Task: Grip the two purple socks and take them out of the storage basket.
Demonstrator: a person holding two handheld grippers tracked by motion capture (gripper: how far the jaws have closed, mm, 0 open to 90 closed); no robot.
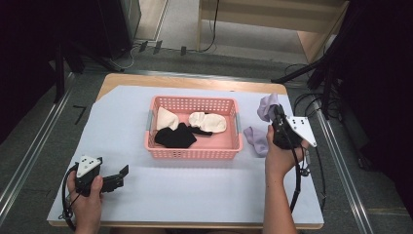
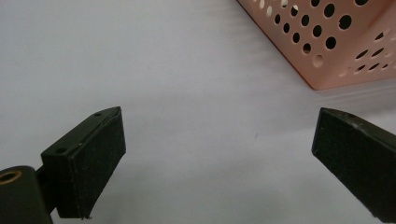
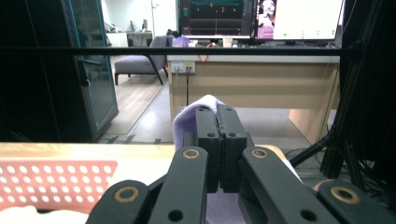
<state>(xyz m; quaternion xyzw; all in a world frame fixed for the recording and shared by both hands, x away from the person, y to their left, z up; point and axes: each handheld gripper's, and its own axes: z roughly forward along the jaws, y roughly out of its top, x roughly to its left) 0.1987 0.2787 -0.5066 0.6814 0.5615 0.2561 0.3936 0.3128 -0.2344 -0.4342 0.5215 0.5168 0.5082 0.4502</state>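
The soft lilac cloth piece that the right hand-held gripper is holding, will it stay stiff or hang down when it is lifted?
The soft lilac cloth piece probably flops: it bunches above the shut right hand-held gripper and droops beside the hand. It seems light, since a thin pinch holds it up. It looks unlikely to slip, because the cloth folds over the jaw tips in the right gripper view.

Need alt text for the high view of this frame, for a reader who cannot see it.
The right gripper, shut on a lilac sock, holds it up right of a pink basket containing white and black socks. A second lilac sock lies on the white table cover; the left gripper rests open at the near left.
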